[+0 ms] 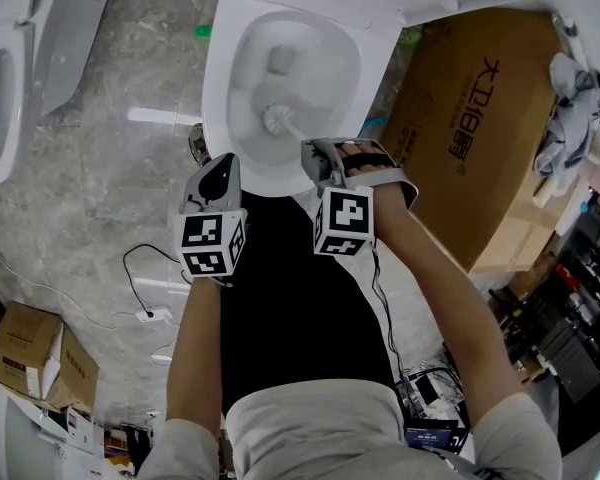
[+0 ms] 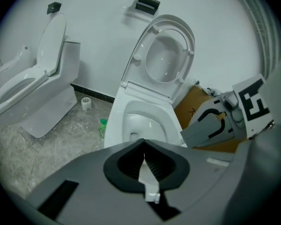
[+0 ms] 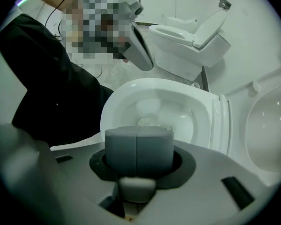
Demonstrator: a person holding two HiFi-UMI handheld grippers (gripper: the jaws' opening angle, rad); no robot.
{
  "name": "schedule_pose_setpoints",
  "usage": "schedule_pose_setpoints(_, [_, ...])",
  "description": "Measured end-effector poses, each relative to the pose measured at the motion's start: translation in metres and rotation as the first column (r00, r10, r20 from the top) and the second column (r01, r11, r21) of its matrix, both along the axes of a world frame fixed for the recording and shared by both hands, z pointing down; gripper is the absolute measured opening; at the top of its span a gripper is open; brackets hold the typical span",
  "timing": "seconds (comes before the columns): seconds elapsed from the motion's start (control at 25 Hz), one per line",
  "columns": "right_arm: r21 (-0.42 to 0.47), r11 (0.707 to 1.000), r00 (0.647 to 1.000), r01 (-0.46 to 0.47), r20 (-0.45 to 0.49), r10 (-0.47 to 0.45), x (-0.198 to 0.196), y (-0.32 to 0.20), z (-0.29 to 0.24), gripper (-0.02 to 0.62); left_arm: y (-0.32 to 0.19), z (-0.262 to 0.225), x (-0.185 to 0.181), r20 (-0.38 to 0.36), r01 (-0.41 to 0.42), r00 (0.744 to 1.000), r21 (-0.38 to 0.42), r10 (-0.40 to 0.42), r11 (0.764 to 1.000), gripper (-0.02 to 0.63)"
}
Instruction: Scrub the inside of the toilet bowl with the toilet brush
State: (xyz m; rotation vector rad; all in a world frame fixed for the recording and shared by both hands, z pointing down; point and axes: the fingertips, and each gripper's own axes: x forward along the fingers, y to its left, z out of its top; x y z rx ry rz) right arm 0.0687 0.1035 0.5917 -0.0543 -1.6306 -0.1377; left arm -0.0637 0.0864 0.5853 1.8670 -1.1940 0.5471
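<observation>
Marbled floor; right gripper (image 1: 325, 158) pinches toilet brush (image 1: 277, 120), head in toilet bowl (image 1: 218, 86) ahead. Looks mid-scrub, sweep walls next; left gripper (image 1: 218, 173) closed, empty.

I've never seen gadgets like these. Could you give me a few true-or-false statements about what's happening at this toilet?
1. The brush head is inside the bowl. True.
2. The left gripper holds the brush. False: the right gripper holds it, and the left is shut on nothing.
3. The lid is down. False: it stands raised.
4. A cardboard box sits beside the bowl. True.
</observation>
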Motion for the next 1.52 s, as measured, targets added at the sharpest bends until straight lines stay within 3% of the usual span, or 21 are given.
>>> schedule_pose_setpoints(0.32, [-0.046,0.990,0.988,-0.136,0.062,0.139,-0.031,-0.009,-0.007,0.147,-0.016,0.000,-0.020,0.006,-0.023,1.000,-0.010,0.023,1.000,0.009])
schedule_pose_setpoints(0.72, [-0.071,0.946,0.942,-0.316,0.098,0.322,-0.054,-0.066,-0.003,0.147,-0.069,-0.005,-0.038,-0.007,-0.091,0.996,-0.010,0.091,0.996,0.009])
schedule_pose_setpoints(0.92, [-0.035,0.919,0.914,-0.394,0.096,0.395,-0.046,-0.109,0.005,0.147,-0.083,-0.007,-0.043,-0.011,-0.126,0.992,-0.016,0.126,0.992,0.009])
schedule_pose_setpoints(1.24, [0.016,0.849,0.847,-0.527,0.088,0.524,-0.006,-0.173,0.006,0.147,-0.101,0.002,-0.051,-0.021,-0.113,0.993,-0.023,0.113,0.993,0.009])
schedule_pose_setpoints(1.52, [0.072,0.845,0.848,-0.530,0.074,0.525,0.024,-0.178,0.001,0.147,-0.102,0.006,-0.038,-0.025,-0.094,0.995,-0.012,0.094,0.995,0.009])
